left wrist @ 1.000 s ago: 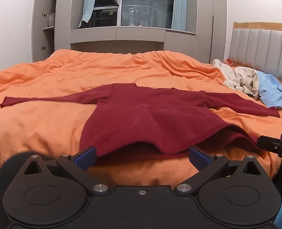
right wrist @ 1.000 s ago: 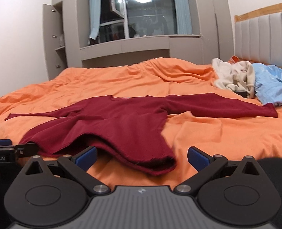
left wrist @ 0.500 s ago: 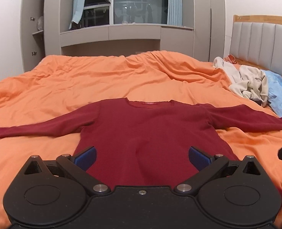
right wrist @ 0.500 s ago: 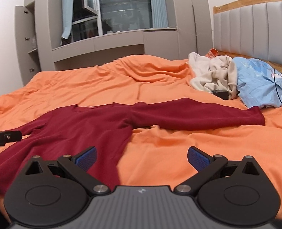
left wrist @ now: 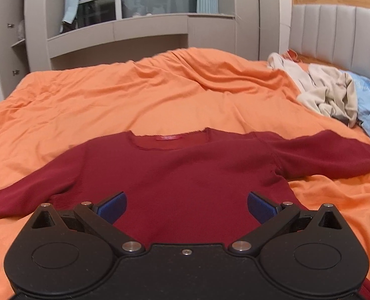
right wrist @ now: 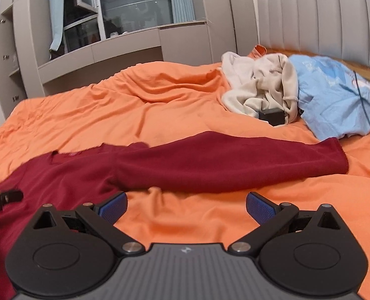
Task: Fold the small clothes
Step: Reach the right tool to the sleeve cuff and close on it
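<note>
A dark red long-sleeved sweater lies flat on the orange bedspread, collar away from me and both sleeves spread out. My left gripper is open and empty above the sweater's body. My right gripper is open and empty over bare bedspread, just in front of the sweater's right sleeve, whose cuff lies at the right. The left gripper's tip shows at the left edge of the right wrist view.
A pile of beige clothes and a light blue garment lie near the grey padded headboard, with a small black box and a black cable. Grey cabinets and a window stand behind the bed.
Both grippers have moved forward and up from the sweater's hem. The hem, lifted and rumpled a second ago, now lies flat. The right gripper has turned toward the right sleeve.
</note>
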`<state>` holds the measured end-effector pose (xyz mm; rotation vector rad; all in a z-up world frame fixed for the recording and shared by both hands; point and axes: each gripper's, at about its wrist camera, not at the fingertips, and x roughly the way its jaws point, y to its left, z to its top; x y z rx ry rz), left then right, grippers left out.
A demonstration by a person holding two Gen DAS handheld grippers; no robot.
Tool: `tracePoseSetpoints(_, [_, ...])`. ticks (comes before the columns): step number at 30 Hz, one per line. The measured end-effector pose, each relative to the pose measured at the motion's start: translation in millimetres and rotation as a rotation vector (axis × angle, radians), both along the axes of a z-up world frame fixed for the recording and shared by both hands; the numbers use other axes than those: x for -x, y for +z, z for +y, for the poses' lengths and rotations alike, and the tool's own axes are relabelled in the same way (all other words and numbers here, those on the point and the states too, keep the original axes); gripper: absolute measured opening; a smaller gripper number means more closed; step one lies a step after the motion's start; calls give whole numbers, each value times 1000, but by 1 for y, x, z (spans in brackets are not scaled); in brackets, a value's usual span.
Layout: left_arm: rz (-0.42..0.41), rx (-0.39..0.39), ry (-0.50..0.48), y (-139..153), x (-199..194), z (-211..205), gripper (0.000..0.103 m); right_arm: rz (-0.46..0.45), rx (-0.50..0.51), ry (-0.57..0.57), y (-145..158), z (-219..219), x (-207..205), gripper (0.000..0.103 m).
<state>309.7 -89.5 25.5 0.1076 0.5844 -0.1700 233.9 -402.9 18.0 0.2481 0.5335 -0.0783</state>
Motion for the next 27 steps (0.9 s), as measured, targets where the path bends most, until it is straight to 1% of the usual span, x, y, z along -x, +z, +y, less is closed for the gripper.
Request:
tracePoseSetpoints(2, [20,3,-10,-9,-11,-3,103,30,-54,-39,-7,-22,-14,103])
tracePoseSetpoints(5, [42,14,-12,-23,-21,-2,103,27,-152,-105,-16,-56,-28,103])
tracePoseSetpoints(7, [64,30,-11,-32,-25,0,103,16,-209,-191,-22,-80,-35,103])
tracePoseSetpoints(9, [97,37,-10,-40,-27,2,103,-3,-262,-254,-29,-100,-38,103])
tracePoseSetpoints(10, [107,41,-8,-43,-27,3,103,-4,-283,-293,-32,-110,-40,103])
tracePoseSetpoints(12, [113,55,-9,-46,-26,6,103,25,-305,-380,-40,-129,-45,103])
tracePoseSetpoints(14, [123,60,-9,-48,-26,7,103,54,-360,-466,-51,-147,-47,103])
tracePoseSetpoints(15, [124,58,-11,-49,-25,7,103,58,-399,-489,-56,-157,-48,103])
tracePoseSetpoints(16, [122,52,-13,-50,-25,5,103,48,-450,-500,-61,-167,-49,103])
tracePoseSetpoints(17, [122,45,-16,-51,-24,4,103,27,-478,-502,-64,-174,-48,103])
tracePoseSetpoints(19, [123,31,-26,-53,-24,1,103,-16,-488,-537,-68,-182,-49,103])
tracePoseSetpoints(22, [120,14,-33,-53,-23,-2,103,-48,-441,-586,-69,-191,-59,103])
tracePoseSetpoints(24, [118,23,-32,-53,-22,-1,103,-59,-413,-620,-70,-193,-62,103])
tracePoseSetpoints(26, [123,33,-29,-54,-23,0,103,-65,-389,-665,-71,-196,-61,98])
tracePoseSetpoints(27, [126,35,-27,-54,-24,0,103,-58,-377,-686,-72,-195,-62,91])
